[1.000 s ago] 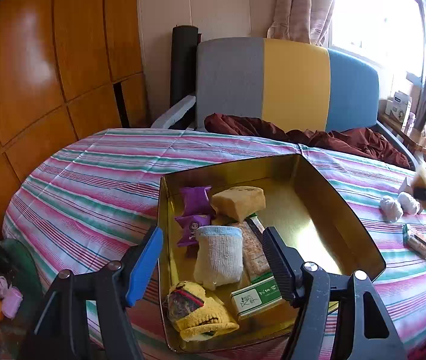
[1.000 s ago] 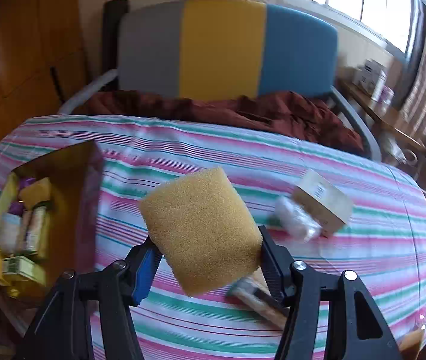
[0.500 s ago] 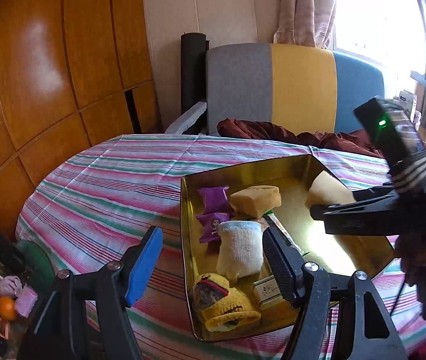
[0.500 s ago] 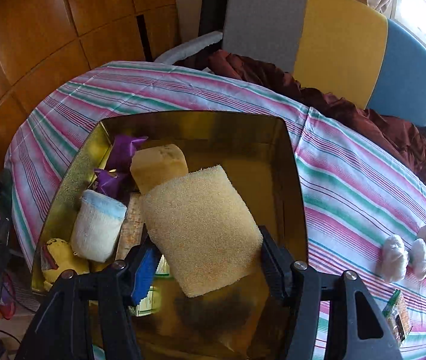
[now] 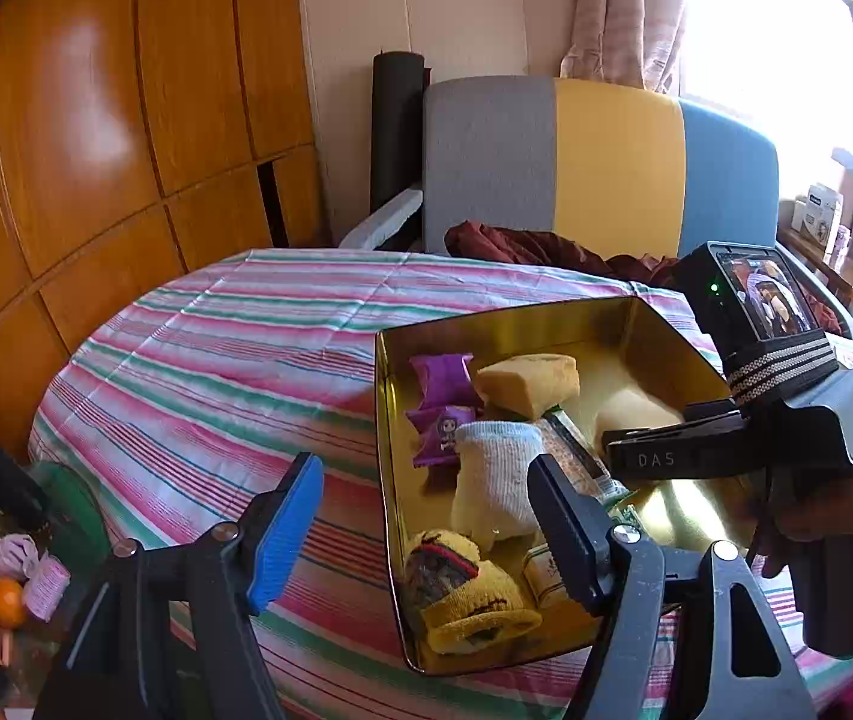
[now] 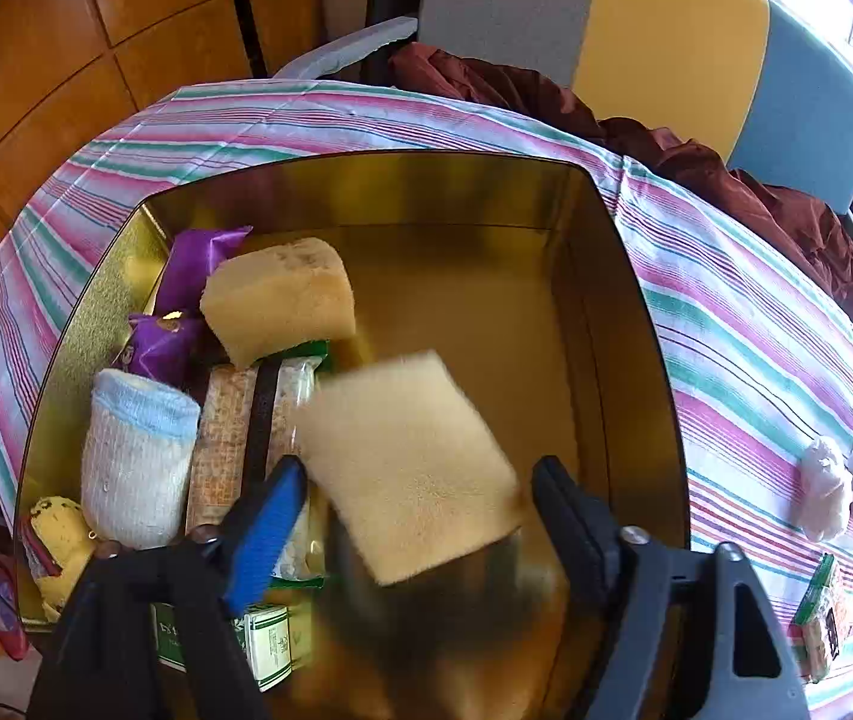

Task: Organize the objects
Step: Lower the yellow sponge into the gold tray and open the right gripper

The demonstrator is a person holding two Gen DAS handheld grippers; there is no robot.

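Right wrist view: right tool [image 6: 420,516] spread apart above the gold tin [image 6: 636,324], blurred sponge [image 6: 408,468] loose between; left tool [image 5: 426,516] apart.

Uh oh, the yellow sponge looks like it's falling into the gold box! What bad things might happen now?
The sponge looks blurred between the open right gripper, so it may bounce and tip onto the cracker packet instead of the bare floor of the gold tin.

The right gripper hangs low inside the tin; lifting out carelessly might knock its wall.

The left gripper, open near the tin's rim, could nudge it.
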